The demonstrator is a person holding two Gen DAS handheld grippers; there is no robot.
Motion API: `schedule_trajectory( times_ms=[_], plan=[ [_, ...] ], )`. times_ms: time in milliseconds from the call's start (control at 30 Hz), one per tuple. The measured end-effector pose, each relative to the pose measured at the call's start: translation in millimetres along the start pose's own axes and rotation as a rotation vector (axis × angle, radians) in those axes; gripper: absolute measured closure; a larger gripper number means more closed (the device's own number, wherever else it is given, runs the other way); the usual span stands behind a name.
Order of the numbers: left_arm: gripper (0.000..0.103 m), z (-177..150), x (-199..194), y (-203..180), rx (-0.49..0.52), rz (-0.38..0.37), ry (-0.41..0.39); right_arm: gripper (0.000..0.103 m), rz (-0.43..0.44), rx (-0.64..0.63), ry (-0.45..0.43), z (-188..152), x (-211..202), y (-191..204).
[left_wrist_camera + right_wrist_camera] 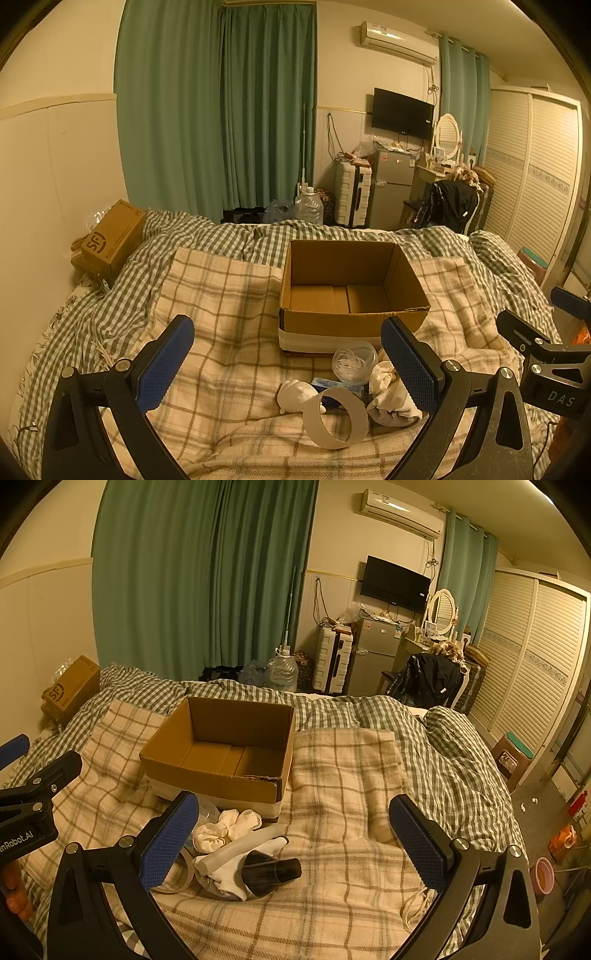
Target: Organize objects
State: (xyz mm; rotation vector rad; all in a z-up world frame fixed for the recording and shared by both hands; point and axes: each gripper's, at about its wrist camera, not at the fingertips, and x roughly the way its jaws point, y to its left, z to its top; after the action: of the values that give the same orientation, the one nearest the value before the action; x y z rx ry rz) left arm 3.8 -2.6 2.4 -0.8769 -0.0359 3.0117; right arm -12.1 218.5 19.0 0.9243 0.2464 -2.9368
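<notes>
Both grippers hover above the bed, nothing grasped. We note the left gripper (286, 363) spread wide and empty; the right gripper (293, 840) likewise wide and empty.

Task items lie in a small heap on the plaid blanket (343, 782), just in front of the open cardboard box (351, 284), which looks empty inside. In the heap:
- tape roll (337, 417), tilted on its edge
- white rolled socks (226, 829)
- clear round container (354, 360) holding thin white pieces, touching the box front
- black nozzle-like part (271, 875) resting on white cloth, with a white tube (243, 845) beside it
- small blue packet (334, 386), mostly hidden

Risks, as we judge them:
- The heap is tangled, so closing on one item may drag a neighbour along.
- The tape roll could roll away if nudged, given its tilt and the soft bedding.
- The blanket gives underfoot, so a low approach may pinch fabric with the item.
- The box sits on uneven bedding and could tip or slide if its near wall is bumped.
</notes>
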Motion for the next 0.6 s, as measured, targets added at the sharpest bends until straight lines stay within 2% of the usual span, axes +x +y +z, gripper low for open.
schedule_trajectory(
  times_ms=[600],
  plan=[
    [0.0,-0.7,-0.5,-1.6,0.0,0.002,0.002,0.0,0.0,-0.004,-0.001,0.5,0.0,1.3]
  ],
)
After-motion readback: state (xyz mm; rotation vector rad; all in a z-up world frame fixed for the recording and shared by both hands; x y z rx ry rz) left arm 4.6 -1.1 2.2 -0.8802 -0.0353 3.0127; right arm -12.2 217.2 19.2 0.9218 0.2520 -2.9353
